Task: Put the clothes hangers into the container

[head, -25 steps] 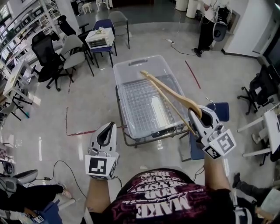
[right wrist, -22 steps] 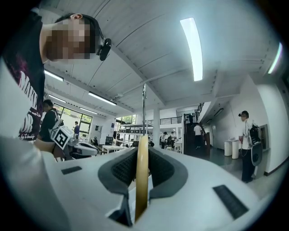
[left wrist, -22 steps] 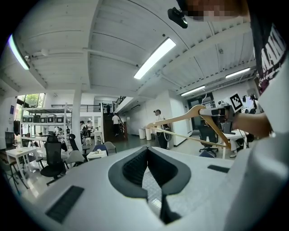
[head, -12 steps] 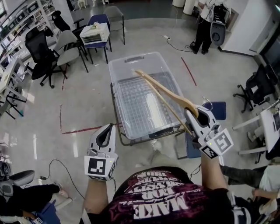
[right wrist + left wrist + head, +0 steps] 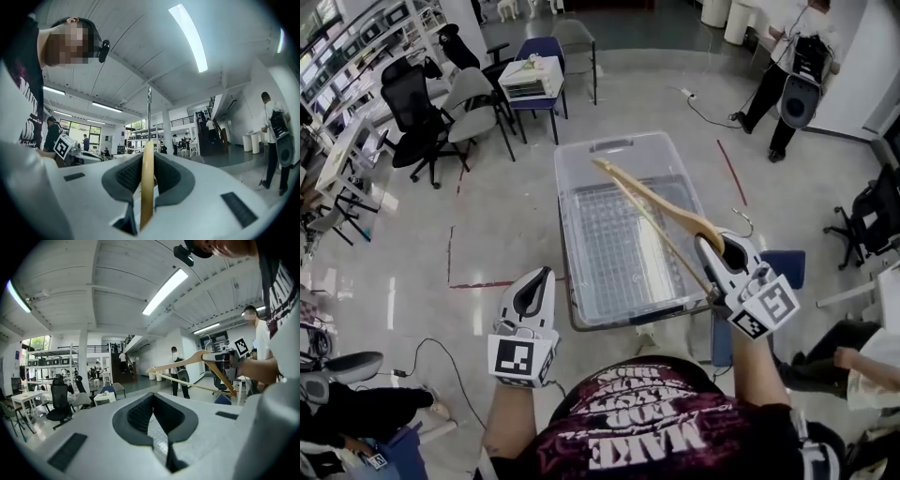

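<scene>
Two hand-held grippers are shown, one in each of the person's hands. The right hand-held gripper [image 5: 715,248] pinches a pale wooden clothes hanger [image 5: 652,199] near its neck. In the right gripper view the wood [image 5: 147,183] stands on edge, pressed between the dark pads, with the metal hook [image 5: 149,110] rising above it. The hanger is held in the air, and its arms reach out over the right half of a clear rectangular plastic container [image 5: 570,234], which has a ribbed bottom. The left hand-held gripper [image 5: 539,279] sits beside the container's near left corner, its jaw tips pressed together with nothing between them.
</scene>
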### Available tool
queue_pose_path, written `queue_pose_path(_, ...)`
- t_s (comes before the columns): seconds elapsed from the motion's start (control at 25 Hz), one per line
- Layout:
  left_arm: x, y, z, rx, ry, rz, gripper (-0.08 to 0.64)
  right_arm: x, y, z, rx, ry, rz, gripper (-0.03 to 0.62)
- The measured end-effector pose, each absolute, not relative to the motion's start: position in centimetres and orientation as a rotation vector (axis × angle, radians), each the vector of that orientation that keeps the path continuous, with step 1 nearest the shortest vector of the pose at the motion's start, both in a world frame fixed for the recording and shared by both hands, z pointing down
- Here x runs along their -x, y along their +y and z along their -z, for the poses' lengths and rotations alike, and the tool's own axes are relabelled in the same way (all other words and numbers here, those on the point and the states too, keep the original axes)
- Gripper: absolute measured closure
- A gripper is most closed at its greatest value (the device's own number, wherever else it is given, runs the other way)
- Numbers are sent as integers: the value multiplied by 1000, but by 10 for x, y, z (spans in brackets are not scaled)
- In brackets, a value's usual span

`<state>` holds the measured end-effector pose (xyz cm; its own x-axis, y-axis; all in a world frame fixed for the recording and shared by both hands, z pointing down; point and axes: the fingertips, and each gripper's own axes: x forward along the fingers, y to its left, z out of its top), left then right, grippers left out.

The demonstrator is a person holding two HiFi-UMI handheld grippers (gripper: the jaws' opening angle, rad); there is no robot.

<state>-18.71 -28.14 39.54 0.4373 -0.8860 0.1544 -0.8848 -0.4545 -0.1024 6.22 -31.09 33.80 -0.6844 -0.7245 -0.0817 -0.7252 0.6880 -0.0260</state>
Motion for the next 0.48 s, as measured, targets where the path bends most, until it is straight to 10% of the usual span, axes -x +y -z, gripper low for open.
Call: queue_pose_path(0.48, 163, -326, -402, 2694, 1712, 278, 554, -68, -394, -362, 1149, 2849, 118, 531)
